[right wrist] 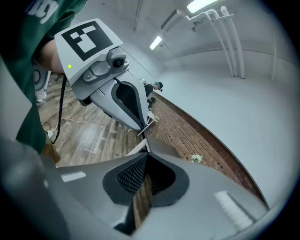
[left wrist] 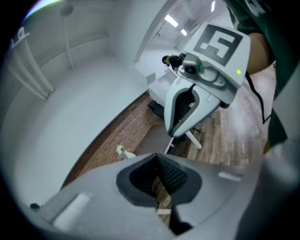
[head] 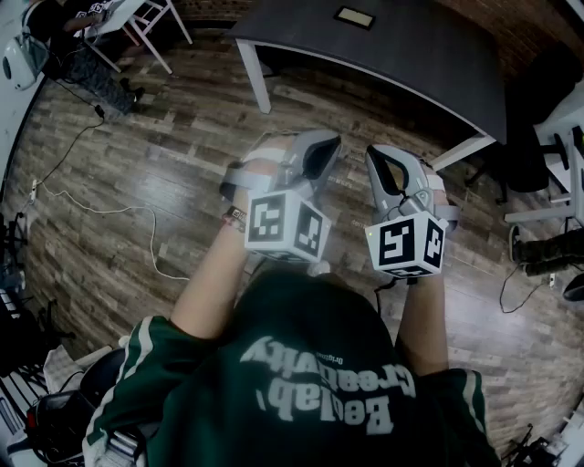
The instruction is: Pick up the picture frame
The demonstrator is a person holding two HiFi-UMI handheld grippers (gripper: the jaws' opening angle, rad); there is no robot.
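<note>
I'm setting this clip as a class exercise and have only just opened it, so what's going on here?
A person in a green sweatshirt holds two tools out over the wooden floor. The left tool and the right tool both have their jaws together with nothing between them. The picture frame lies flat on the dark table ahead, apart from both tools, so the pick-up has not yet begun.
</note>
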